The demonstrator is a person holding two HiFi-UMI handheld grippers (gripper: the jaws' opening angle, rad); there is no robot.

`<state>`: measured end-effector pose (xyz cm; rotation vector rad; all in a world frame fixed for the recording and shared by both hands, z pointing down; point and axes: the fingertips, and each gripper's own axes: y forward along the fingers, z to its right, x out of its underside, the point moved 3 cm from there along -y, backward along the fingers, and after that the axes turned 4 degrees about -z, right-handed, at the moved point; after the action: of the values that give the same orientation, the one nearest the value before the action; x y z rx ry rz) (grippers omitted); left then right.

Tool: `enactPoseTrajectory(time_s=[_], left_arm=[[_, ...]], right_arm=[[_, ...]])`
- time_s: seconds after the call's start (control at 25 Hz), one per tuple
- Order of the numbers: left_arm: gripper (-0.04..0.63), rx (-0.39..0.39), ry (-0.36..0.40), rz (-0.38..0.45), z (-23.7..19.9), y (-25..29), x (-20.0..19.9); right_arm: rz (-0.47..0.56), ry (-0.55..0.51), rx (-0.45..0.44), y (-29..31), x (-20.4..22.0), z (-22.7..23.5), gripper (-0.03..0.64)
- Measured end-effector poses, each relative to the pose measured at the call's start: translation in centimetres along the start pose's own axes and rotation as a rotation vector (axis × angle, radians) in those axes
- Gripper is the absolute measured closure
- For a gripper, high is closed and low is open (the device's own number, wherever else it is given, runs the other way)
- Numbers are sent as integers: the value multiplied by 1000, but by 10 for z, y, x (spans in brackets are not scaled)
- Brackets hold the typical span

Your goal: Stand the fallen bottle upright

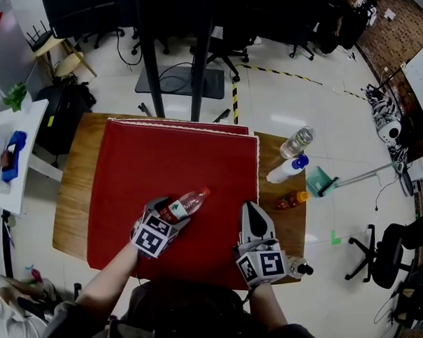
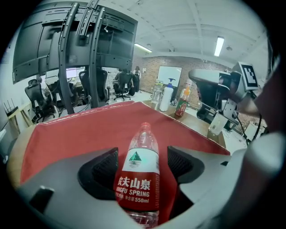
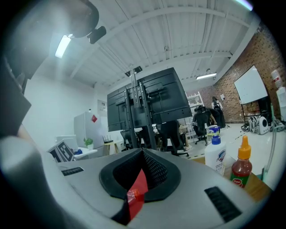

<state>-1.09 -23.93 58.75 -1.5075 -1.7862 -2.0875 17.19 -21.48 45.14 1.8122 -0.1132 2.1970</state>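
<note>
The fallen bottle (image 1: 188,202) lies on its side on the red cloth (image 1: 176,152) that covers most of the desk (image 1: 71,199), in the cloth's near half. In the head view its red cap points to about 2 o'clock and its base to 8 o'clock.

The left tongs (image 1: 170,213) reach in from 8 o'clock, tilted downward, and straddle the bottle's lower body at the red label. In the left gripper view these tongs are released. The dark pads (image 2: 179,162) stand one on each side of the label, and neither presses on it. A strip of red cloth shows between the right-hand pad and the plastic.

The right tongs (image 1: 251,213) sit at about 4 o'clock from the bottle, near the cloth's right edge. They point toward 12 o'clock and are well apart from the bottle. Their jaws are clenched together on nothing. In the right gripper view only a sliver of the red cloth shows through the slit below the tips.

On the bare wood at 3 o'clock from the fallen bottle stand three others:
- a clear bottle (image 1: 296,141)
- a white bottle with a blue cap (image 1: 287,168)
- a small sauce bottle with an orange cap (image 1: 291,200)

A dark-capped bottle (image 1: 298,267) is at the desk's near right corner, just beside the right tongs' marker cube (image 1: 263,265).
</note>
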Motion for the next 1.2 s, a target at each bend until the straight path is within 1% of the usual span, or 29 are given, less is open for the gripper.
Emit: enactPoseTrajectory(time_s=[0.16, 0.4, 0.6, 0.76, 1.04, 1.2], left_arm=[[216, -15, 2, -19, -7, 9, 2], [218, 1, 25, -57, -7, 19, 2], [216, 3, 97, -111, -5, 26, 2], [218, 34, 123, -149, -3, 33, 3], [216, 72, 193, -215, 1, 46, 4], [218, 88, 213, -262, 2, 54, 6]], right_arm=[[-21, 18, 3, 10, 13, 6, 601], [-33, 15, -7, 19, 18, 7, 601], [-41, 21, -9, 22, 20, 9, 603], [-44, 26, -8, 23, 22, 11, 601], [-48, 30, -6, 25, 25, 14, 601], [-50, 35, -4, 26, 27, 16, 603]])
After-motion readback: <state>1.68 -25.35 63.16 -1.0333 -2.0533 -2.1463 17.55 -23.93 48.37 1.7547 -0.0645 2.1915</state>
